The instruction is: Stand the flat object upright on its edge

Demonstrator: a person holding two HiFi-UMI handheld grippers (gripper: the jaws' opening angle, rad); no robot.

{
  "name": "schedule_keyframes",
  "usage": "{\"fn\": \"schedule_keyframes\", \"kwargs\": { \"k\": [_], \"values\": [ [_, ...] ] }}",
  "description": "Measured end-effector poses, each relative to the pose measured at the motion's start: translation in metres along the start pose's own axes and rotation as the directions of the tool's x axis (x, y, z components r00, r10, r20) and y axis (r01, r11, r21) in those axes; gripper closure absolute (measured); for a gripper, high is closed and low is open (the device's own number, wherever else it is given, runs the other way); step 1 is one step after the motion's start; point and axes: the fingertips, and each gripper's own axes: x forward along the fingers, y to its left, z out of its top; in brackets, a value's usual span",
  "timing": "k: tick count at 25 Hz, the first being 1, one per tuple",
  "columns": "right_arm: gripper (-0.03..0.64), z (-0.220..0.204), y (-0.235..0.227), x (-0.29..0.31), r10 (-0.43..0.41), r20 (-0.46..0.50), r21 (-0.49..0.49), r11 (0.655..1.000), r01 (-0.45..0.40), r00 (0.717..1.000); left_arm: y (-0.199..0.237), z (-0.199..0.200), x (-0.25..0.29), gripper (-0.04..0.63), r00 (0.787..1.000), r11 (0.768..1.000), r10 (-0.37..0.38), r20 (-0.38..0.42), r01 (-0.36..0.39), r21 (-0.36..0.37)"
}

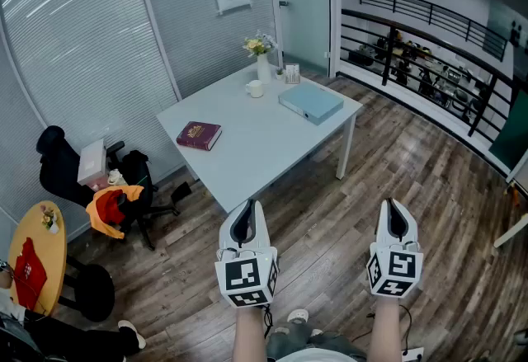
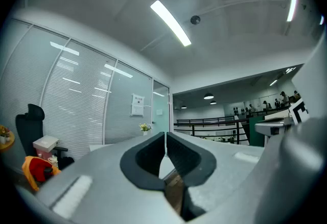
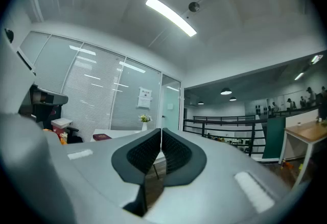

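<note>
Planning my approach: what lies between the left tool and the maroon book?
In the head view, only wood floor and the white table, its near edge, lie between the left tool and the maroon book; no obstacle.

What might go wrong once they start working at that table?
The pale blue binder lies close to the white mug and the white flower vase; tipping it up might knock them over. The dark red book lies near the white table's edge and might slide off. Stood on edge, either might topple.

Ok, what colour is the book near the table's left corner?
The book is maroon, with gold print on its cover; clearest in the head view.
</note>
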Motion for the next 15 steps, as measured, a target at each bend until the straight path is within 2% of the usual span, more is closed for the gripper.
{"fn": "schedule_keyframes", "kwargs": {
  "k": [15],
  "values": [
    [0.592,-0.009,0.006,0.011,-0.008,-0.020,-0.007,1.000,0.008,1.000,0.009,-0.007,0.013,0.587,1.000,1.000,-0.017,-0.013,0.017,-0.007]
  ]
}}
